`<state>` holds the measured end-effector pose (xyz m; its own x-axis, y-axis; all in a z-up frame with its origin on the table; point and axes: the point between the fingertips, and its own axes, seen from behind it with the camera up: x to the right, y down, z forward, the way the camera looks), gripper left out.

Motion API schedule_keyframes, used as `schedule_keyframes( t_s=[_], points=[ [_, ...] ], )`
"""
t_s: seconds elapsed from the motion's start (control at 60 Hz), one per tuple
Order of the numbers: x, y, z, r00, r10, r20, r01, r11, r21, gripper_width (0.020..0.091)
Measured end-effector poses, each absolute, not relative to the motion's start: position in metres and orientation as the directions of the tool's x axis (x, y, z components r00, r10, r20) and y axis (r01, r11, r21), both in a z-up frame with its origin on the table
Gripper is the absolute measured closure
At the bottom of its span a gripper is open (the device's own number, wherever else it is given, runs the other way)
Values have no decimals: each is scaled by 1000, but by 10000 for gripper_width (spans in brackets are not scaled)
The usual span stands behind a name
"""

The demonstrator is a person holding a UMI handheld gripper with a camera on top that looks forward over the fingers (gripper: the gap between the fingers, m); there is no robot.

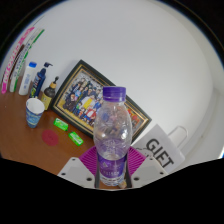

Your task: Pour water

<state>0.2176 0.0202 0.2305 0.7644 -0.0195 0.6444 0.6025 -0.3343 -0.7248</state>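
Gripper view: your gripper (112, 172) pinches the water bottle (112, 135) low on its body, both magenta pads (90, 160) pressed against the clear plastic, one on each side. No gap visible either side, so read it as clamped.

The bottle sits dead centre between the fingers and rises straight up and away from them. Its long axis is upright, roughly square to the finger line. The purple cap (114, 93) looks to be on, so judge that before you tip anything. The purple label band (111, 171) sits at grip height.

The key relation: the paper cup (35, 111), the likely target, stands off to the left of the bottle and further back on the wooden counter (20, 140), well apart from it. So the pour would need you to carry the bottle left and forward, then roll its top toward the cup. That is a judgement; no other open vessel shows.

Between bottle and cup lie small green items (68, 131) and a pink blob (47, 137) on the counter; can't tell what they are. Watch them on the way across.

Behind the bottle a framed picture (88, 95) leans on the white wall. A white bag lettered GIET (160, 152) stands just right of it. More bottles and tubes (30, 75) crowd the far left behind the cup.
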Motion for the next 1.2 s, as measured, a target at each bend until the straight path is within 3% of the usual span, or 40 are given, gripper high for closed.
schedule_keyframes(
  t_s=[0.15, 0.35, 0.517, 0.7, 0.9, 1.05, 1.2],
  points=[
    [155, 76, 244, 544, 48, 838, 811, -288, -509, 751],
    [85, 134, 222, 169, 149, 974, 971, -195, -139, 752],
    [60, 161, 197, -221, 189, 957, 962, -118, 246, 751],
    [45, 177, 183, -428, 178, 886, 898, -26, 439, 748],
    [47, 173, 186, -307, 197, 931, 948, -26, 318, 749],
    [41, 157, 203, 111, 243, 964, 993, -64, -99, 750],
    [36, 145, 214, 559, 254, 790, 829, -135, -543, 750]
  ],
)
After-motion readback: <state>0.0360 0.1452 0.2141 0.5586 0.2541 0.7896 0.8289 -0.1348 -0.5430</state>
